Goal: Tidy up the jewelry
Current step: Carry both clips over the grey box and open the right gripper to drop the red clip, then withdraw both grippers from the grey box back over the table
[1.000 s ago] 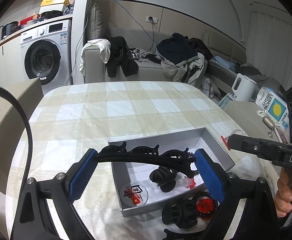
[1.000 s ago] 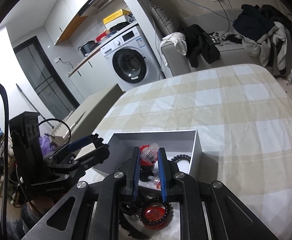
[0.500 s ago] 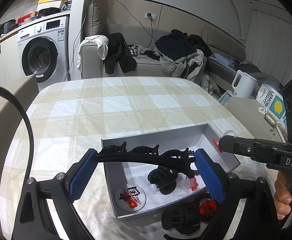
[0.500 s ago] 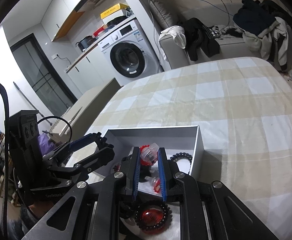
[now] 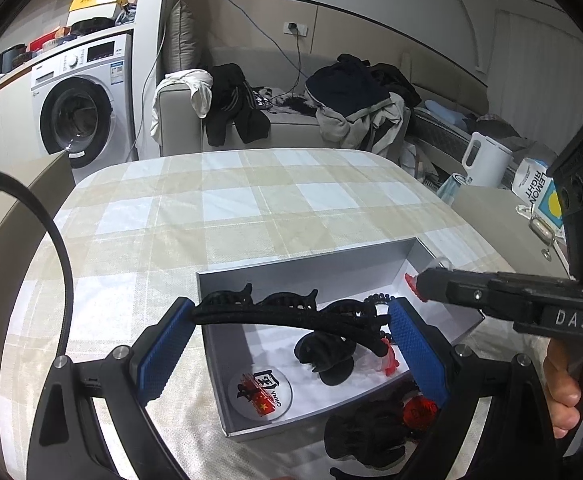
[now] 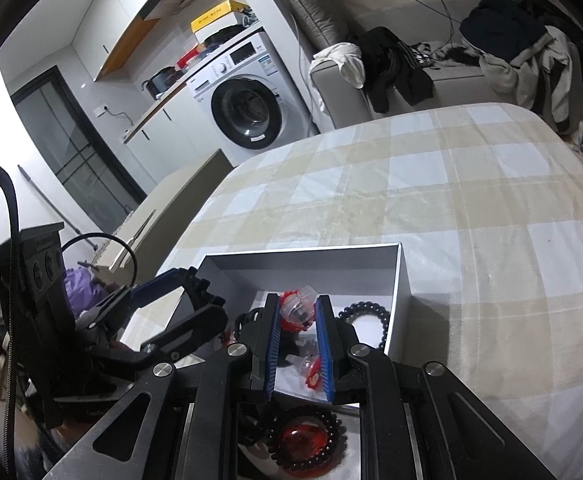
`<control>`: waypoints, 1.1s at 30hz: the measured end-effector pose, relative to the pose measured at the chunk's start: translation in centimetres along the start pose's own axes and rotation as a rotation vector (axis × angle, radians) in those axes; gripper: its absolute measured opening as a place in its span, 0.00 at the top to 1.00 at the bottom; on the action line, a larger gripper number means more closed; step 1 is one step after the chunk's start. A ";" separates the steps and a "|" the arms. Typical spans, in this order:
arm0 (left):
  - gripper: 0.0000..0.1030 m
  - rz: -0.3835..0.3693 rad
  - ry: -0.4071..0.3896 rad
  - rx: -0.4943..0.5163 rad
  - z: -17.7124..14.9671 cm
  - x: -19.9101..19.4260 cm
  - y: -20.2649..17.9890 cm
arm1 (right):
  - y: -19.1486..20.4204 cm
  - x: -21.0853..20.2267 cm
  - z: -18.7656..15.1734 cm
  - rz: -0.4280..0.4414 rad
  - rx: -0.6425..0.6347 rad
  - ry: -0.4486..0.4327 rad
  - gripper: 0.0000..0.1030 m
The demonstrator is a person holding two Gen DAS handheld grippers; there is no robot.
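Bracelet (image 6: pixel 365 322) lies in box (image 6: pixel 399 280), beside right tongs (image 6: pixel 297 314).

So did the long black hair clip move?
No. The long black hair clip spans the left gripper pads, over the grey box as before.

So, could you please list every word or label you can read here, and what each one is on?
"DAS": right gripper.
"LEMON RIGHT": white packet past the table's right edge.
"CHINA", with a red flag: round badge in the grey box.
Washing machine labels: too small to read.
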State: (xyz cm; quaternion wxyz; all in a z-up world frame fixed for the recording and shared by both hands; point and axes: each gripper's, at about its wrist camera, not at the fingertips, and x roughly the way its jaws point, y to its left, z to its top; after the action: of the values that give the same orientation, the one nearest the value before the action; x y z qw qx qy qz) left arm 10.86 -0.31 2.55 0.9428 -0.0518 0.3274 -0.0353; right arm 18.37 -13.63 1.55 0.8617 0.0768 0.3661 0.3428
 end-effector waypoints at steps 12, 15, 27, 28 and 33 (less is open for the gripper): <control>0.05 -0.058 0.019 -0.012 0.0 -0.3 -0.2 | 0.4 -2.3 -0.5 -0.023 -0.044 -0.046 0.43; 0.01 -0.057 0.004 -0.010 -0.4 -1.0 -0.4 | 0.1 -3.0 -1.0 -0.026 -0.041 -0.057 0.29; 0.01 0.022 -0.013 -0.024 -2.7 -5.5 -0.1 | -0.4 -6.2 -3.8 -0.120 -0.049 -0.081 0.00; 0.01 0.030 -0.012 -0.023 -3.0 -5.8 -0.2 | -0.4 -6.3 -4.1 -0.119 -0.048 -0.075 0.00; 0.01 0.018 -0.007 -0.031 -4.1 -6.5 -0.3 | 0.1 -6.5 -5.8 -0.115 -0.075 -0.044 0.00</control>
State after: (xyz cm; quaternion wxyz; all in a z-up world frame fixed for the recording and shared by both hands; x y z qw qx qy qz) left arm 3.23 -0.28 3.35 0.9432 -0.0638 0.3252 -0.0215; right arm 11.16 -18.45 1.15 0.8901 0.0307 0.3379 0.3044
